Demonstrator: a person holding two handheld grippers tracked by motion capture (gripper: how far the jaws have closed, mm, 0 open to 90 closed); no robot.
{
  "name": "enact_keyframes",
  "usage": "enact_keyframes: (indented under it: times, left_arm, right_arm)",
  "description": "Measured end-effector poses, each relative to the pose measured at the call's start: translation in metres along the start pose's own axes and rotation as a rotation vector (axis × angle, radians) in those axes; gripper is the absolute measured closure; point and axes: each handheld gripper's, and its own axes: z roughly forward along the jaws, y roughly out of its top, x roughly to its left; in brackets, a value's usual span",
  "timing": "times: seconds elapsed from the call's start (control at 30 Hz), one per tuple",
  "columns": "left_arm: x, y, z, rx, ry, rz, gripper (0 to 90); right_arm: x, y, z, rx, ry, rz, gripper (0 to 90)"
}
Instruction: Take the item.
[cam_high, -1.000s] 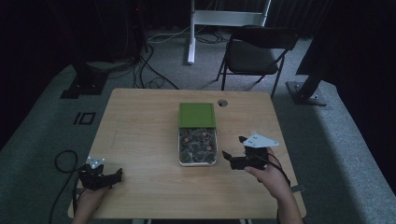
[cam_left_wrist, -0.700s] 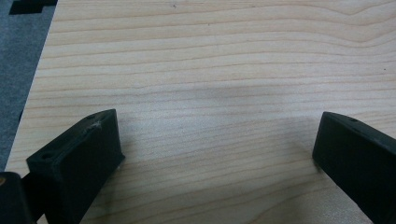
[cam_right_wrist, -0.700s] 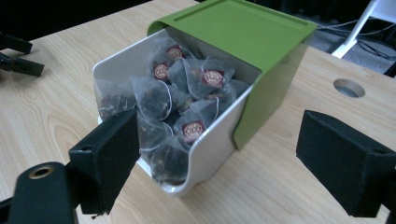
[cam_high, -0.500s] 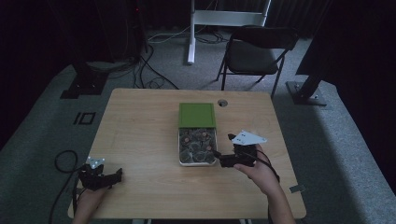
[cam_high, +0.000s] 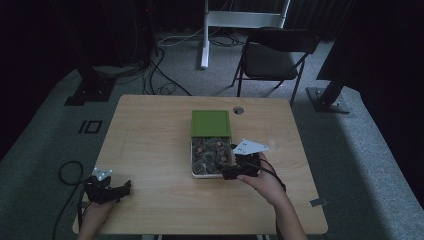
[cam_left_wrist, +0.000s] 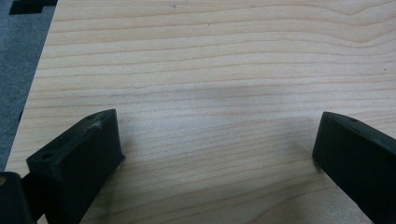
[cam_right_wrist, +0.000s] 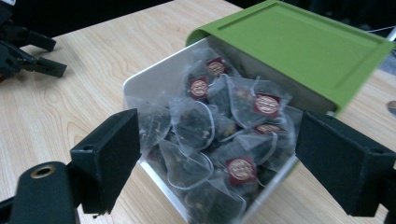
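The bench is pale wood with fine wavy grain lines. The tin is white inside, and its lid is a flat leaf green. The tea bags are see-through mesh over dark leaves, each with a small dark red tag bearing a round gold emblem. The right gripper and the left gripper both have matte black jaws; the right one carries a light grey plate. The floor is speckled grey carpet

Light wooden table, white box of tea bags, green lid alongside.
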Motion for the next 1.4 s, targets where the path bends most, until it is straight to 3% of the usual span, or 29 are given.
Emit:
enact_keyframes:
  times: [0.27,0.37,0.67,0.93,1.27,1.4]
  left_arm:
    - [0.0,0.0,0.0,0.0,0.0,-0.001,1.7]
    - [0.0,0.0,0.0,0.001,0.0,0.0,1.7]
    - [0.0,0.0,0.0,0.002,0.0,0.002,1.7]
    - [0.0,0.0,0.0,0.002,0.0,0.001,1.7]
    - [0.0,0.0,0.0,0.001,0.0,0.001,1.7]
    - [0.0,0.0,0.0,0.002,0.0,0.001,1.7]
  right_arm:
    - [0.007,-0.001,0.02,0.025,0.015,-0.009,15.0]
    - [0.006,0.0,0.024,0.0,-0.006,0.006,24.5]
    - [0.012,-0.002,0.038,0.007,0.0,0.023,27.2]
    - [0.015,-0.005,0.049,0.02,-0.03,0.031,36.5]
    - [0.02,-0.011,0.057,0.075,-0.093,0.012,44.5]
    - [0.021,-0.012,0.059,0.068,-0.084,0.043,45.4]
